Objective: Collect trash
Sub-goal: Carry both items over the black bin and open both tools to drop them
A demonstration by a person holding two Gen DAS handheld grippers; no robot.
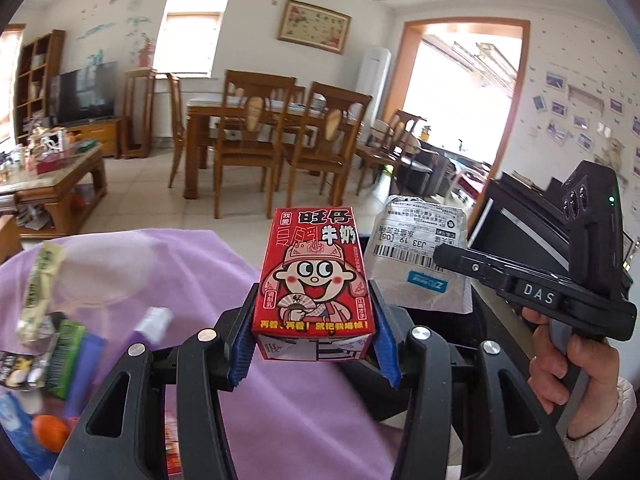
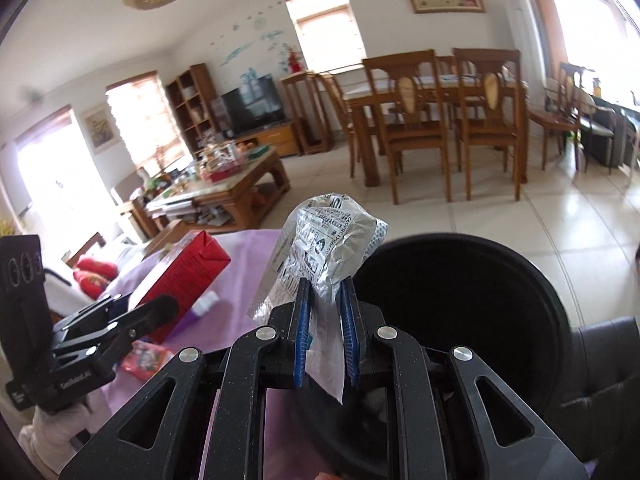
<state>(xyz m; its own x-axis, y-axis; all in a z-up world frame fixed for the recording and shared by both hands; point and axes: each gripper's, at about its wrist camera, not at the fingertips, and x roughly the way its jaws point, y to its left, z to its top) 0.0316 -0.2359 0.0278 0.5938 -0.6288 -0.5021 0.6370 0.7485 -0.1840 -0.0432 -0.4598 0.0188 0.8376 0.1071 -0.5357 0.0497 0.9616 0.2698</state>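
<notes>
My left gripper [image 1: 314,344] is shut on a red milk carton [image 1: 314,276] with a cartoon face, held upright above the purple cloth [image 1: 288,420]. The carton also shows at the left of the right wrist view [image 2: 180,280]. My right gripper [image 2: 326,320] is shut on a crumpled grey courier bag [image 2: 324,248] with a printed label, held at the rim of a black bin [image 2: 460,308]. The same bag shows in the left wrist view [image 1: 420,252], right of the carton.
Loose items lie on the cloth at the left: a wrapper [image 1: 40,284], a green pack [image 1: 66,356], a small purple bottle [image 1: 150,328], an orange fruit [image 1: 50,432]. A red packet [image 2: 146,358] lies on the cloth. A coffee table [image 2: 228,188], dining table and chairs [image 1: 272,136] stand beyond.
</notes>
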